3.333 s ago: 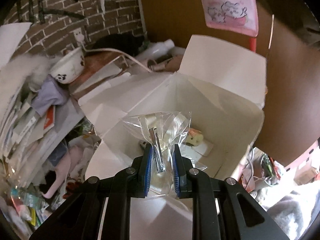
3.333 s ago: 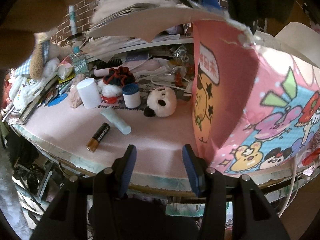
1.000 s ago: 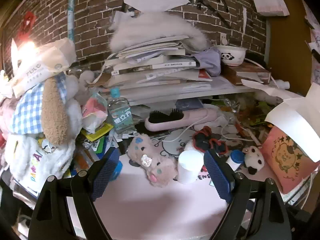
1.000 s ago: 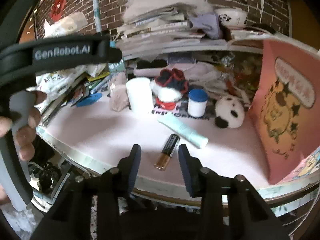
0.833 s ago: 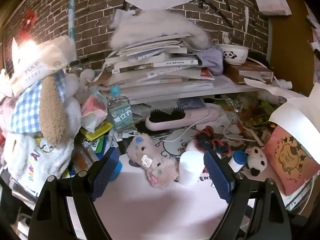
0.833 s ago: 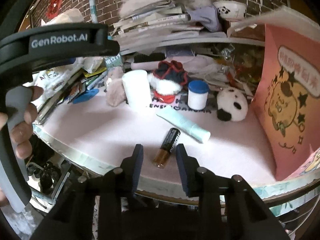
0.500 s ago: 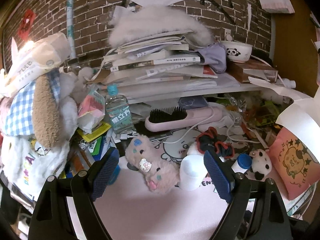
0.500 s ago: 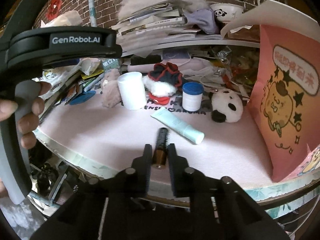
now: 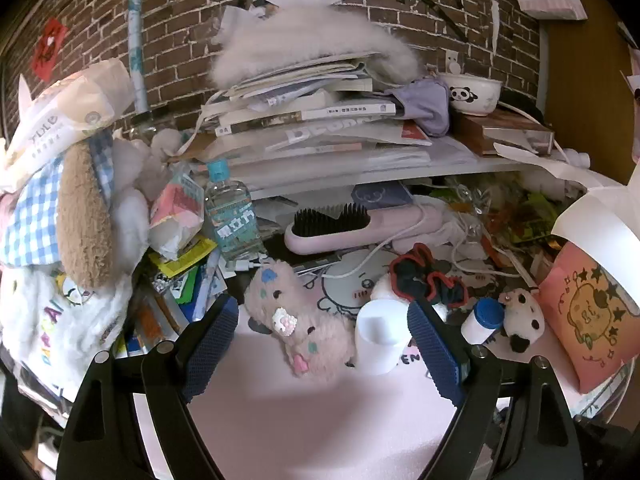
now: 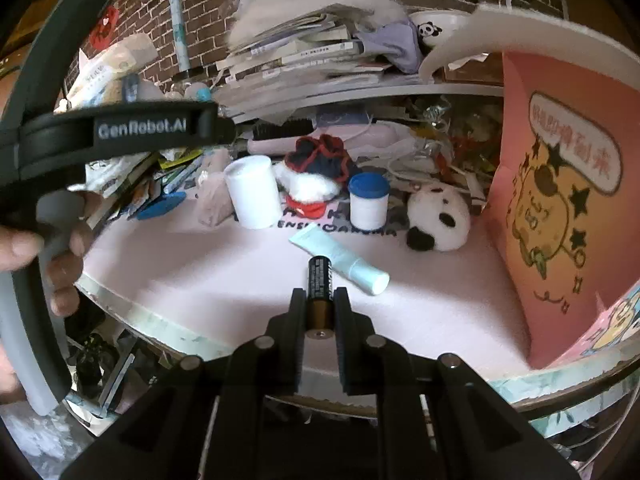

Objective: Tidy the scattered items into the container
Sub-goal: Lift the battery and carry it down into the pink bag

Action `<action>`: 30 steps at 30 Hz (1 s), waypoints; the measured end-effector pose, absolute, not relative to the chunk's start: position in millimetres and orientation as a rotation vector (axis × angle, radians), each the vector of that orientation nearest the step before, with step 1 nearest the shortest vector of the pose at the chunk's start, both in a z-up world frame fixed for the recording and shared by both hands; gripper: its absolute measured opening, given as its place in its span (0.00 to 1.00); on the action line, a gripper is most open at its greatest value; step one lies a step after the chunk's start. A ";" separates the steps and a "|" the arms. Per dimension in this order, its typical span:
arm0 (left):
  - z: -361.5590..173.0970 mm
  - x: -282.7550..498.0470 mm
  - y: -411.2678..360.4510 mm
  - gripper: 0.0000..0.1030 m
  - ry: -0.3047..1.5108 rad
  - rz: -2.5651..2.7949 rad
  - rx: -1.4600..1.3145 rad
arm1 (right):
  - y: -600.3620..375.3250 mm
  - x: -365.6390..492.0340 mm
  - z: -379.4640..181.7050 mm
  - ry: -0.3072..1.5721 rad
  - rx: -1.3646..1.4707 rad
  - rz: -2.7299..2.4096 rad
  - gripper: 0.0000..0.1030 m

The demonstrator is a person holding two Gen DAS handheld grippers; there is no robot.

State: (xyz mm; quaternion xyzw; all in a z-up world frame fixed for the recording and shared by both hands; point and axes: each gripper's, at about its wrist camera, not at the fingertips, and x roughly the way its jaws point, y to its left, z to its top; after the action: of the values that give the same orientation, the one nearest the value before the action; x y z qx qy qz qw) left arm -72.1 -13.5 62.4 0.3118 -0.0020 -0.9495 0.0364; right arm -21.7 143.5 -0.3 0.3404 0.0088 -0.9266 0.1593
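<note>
1. At lower centre of the right wrist view, the right gripper [image 10: 319,304] is clamped on a battery [image 10: 319,288] (copper end between the jaws) above the pink mat [image 10: 224,276].
2. Right of frame stands the pink box [image 10: 568,200], flap up; its inside cannot be seen.
3. On the mat lie a pale tube [image 10: 340,258], white cup [image 10: 254,192], blue-capped jar [image 10: 368,200] and panda toy [image 10: 438,216].
4. Across the left wrist view, the left gripper [image 9: 320,344] is spread wide, holding nothing.
</note>
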 end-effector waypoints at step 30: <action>50.8 -73.9 -6.5 0.82 -0.024 -2.906 1.017 | 155.0 8.1 110.3 0.055 0.641 -2.648 0.11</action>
State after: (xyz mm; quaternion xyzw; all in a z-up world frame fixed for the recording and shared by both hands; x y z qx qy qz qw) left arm -73.9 -6.5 50.8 0.3302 -0.0077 -0.9434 0.0313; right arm 8.1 155.0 110.3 0.2302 0.0198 -0.9507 0.2068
